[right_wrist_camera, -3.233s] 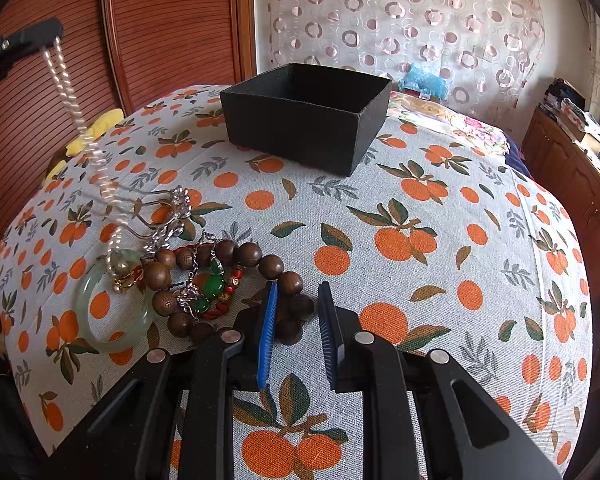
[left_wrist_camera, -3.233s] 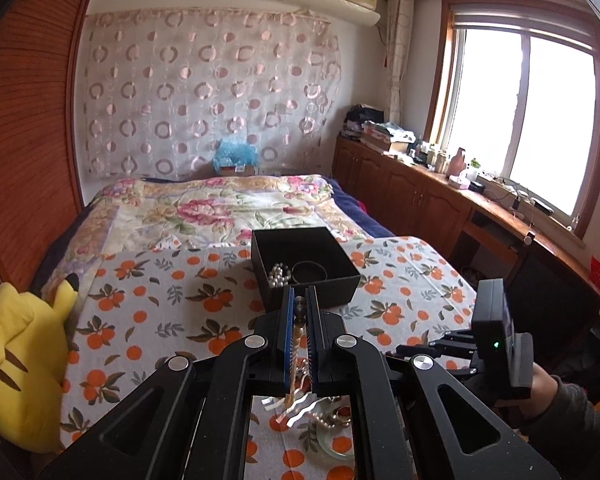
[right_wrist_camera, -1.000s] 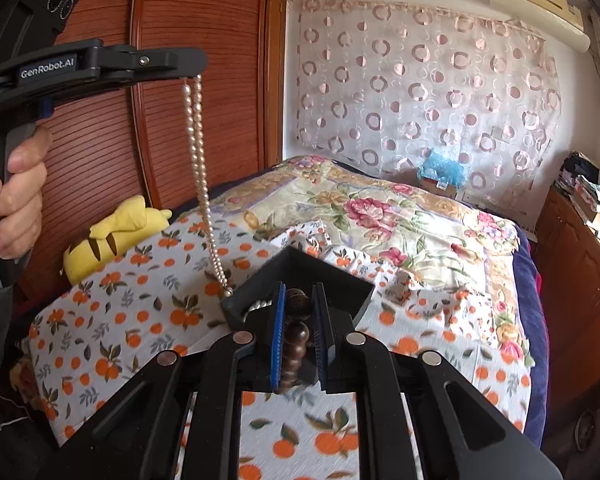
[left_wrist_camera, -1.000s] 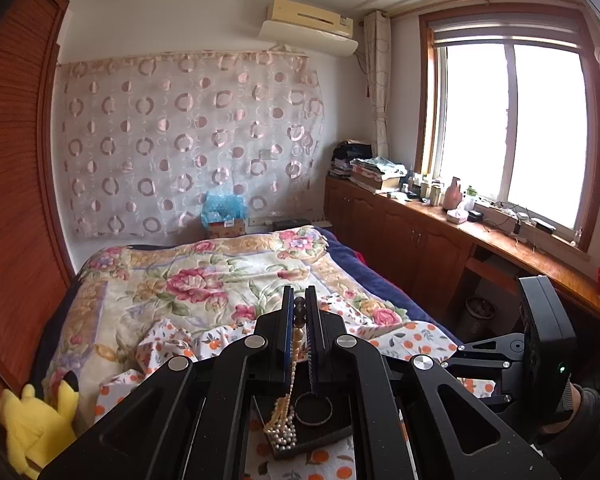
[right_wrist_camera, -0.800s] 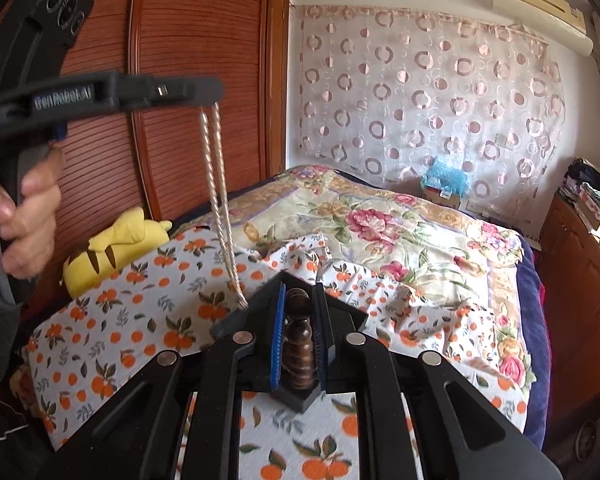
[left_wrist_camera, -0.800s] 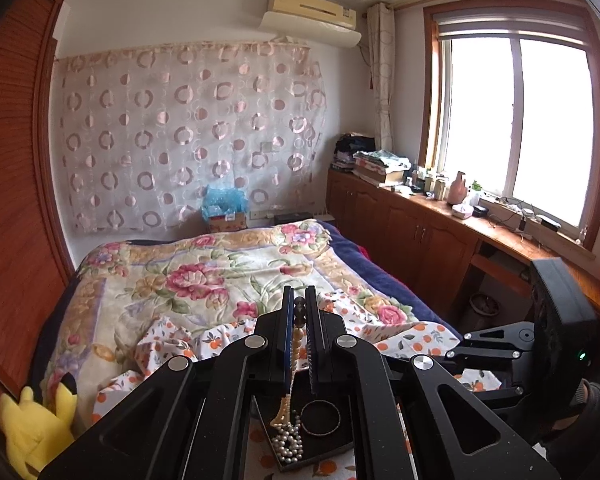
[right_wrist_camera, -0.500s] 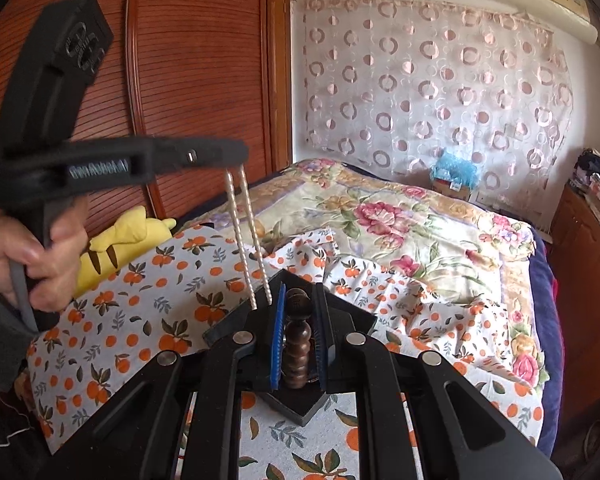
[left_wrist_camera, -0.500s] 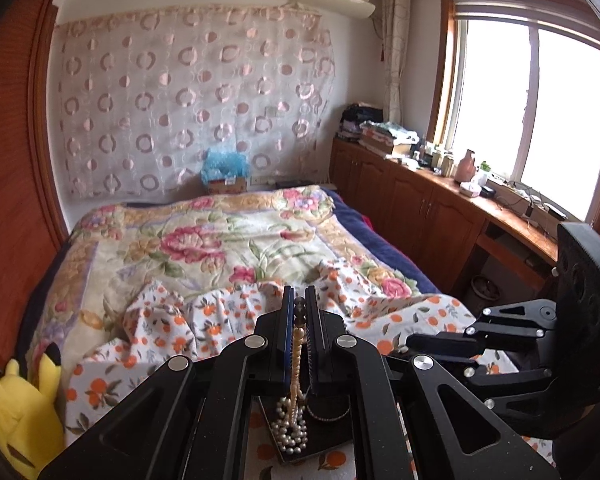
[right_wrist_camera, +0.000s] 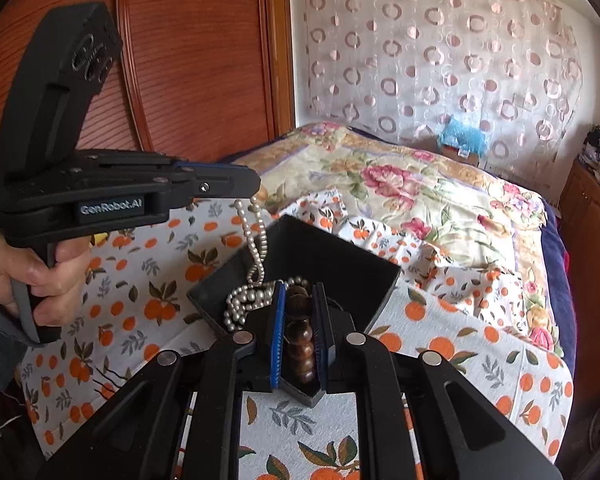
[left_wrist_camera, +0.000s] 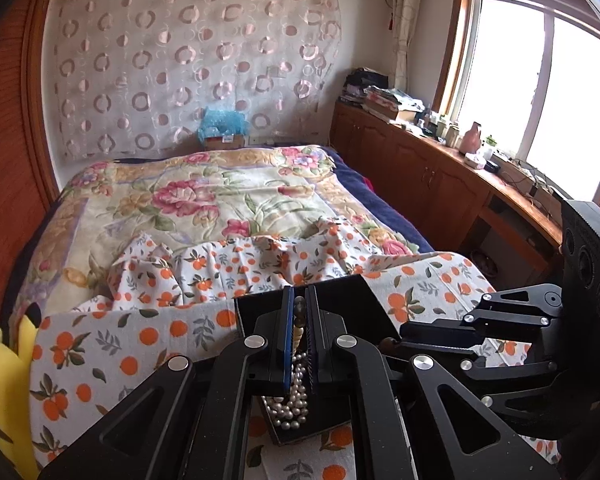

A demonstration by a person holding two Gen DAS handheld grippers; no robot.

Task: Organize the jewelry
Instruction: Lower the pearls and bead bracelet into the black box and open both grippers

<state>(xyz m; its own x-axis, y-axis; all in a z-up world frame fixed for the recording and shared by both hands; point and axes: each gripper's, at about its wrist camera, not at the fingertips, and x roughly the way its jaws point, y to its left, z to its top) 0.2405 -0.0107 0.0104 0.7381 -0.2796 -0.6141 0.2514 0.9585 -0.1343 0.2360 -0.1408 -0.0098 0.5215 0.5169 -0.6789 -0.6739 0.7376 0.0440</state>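
Observation:
A black open box [right_wrist_camera: 340, 256] [left_wrist_camera: 340, 292] stands on the orange-print cloth. My left gripper [left_wrist_camera: 299, 308] [right_wrist_camera: 248, 188] is shut on a pearl necklace [right_wrist_camera: 256, 240] [left_wrist_camera: 294, 400], which hangs down from it. The necklace's lower end lies piled inside the box. My right gripper [right_wrist_camera: 299, 292] is shut on a string of dark brown wooden beads [right_wrist_camera: 300, 336], held over the box's near corner. In the left wrist view the right gripper [left_wrist_camera: 396, 340] comes in from the right, just above the box.
A yellow plush toy [left_wrist_camera: 0, 392] lies at the cloth's left edge. A floral quilt [left_wrist_camera: 188, 200] covers the bed behind the box. Wooden cabinets [left_wrist_camera: 440, 184] run along the window side and a wooden wardrobe [right_wrist_camera: 188, 60] stands to the left.
Both grippers have sunk toward the box. The pearl necklace, which hung free over it, now has its lower end heaped inside. The wooden beads have come down to the box's near corner.

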